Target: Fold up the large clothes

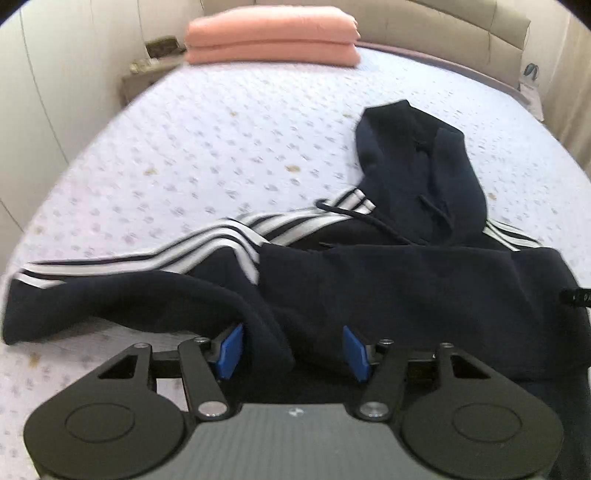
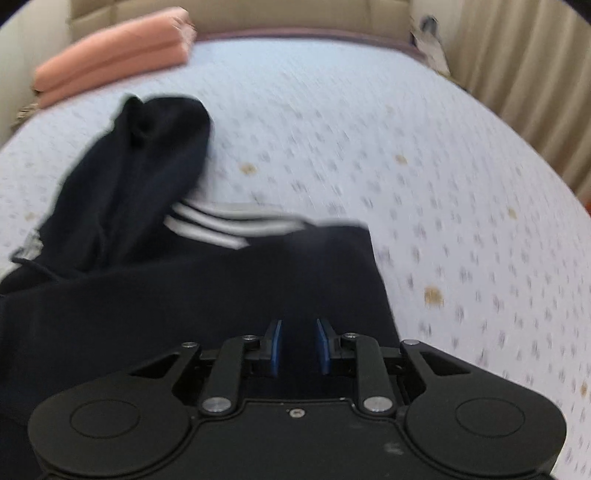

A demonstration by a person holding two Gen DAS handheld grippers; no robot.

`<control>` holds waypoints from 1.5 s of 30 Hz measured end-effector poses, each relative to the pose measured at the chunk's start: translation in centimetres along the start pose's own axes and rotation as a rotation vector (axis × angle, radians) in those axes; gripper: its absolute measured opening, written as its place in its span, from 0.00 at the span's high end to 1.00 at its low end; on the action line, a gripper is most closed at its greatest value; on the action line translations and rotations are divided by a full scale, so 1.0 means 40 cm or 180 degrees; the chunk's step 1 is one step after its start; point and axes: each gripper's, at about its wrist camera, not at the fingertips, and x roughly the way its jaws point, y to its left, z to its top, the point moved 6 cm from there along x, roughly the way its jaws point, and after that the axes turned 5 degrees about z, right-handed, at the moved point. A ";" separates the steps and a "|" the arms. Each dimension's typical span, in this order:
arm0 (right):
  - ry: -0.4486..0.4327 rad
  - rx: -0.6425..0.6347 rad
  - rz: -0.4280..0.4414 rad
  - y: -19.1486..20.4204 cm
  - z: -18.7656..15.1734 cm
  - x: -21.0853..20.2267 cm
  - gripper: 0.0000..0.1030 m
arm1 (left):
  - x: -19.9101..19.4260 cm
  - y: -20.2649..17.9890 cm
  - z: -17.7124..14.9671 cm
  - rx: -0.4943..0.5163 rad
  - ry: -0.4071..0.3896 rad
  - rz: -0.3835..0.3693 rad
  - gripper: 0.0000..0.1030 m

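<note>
A dark navy hoodie (image 1: 406, 291) with white sleeve stripes lies partly folded on the bed, hood (image 1: 417, 166) toward the headboard, one sleeve (image 1: 122, 280) stretched out left. My left gripper (image 1: 293, 350) is open, its blue pads either side of a bunched fold at the hoodie's near edge. In the right wrist view the hoodie (image 2: 184, 295) fills the lower left. My right gripper (image 2: 298, 343) has its jaws narrowly apart with dark cloth between the pads; whether it grips the cloth I cannot tell.
The bed (image 1: 207, 147) has a pale dotted cover. A folded pink blanket (image 1: 273, 33) lies by the padded headboard (image 1: 461, 33). A nightstand (image 1: 147, 74) stands far left. Curtains (image 2: 528, 74) hang at the right.
</note>
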 end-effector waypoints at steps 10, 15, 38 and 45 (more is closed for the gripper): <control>-0.0166 0.0058 -0.0072 -0.044 -0.046 0.002 0.70 | -0.086 0.061 -0.048 -0.0270 -0.0378 0.0463 0.47; -0.0370 0.0007 0.0458 0.056 -0.033 -0.083 0.70 | -0.061 -0.061 0.011 -0.0394 -0.0511 -0.0416 0.39; -0.0207 -0.0378 0.0496 0.256 -0.067 -0.049 0.64 | 0.023 0.540 -0.079 -0.2124 -0.0161 -0.0176 0.32; 0.0021 -0.0578 0.0545 0.345 -0.111 -0.020 0.52 | 0.113 0.778 -0.155 -0.3058 -0.0012 -0.0078 0.13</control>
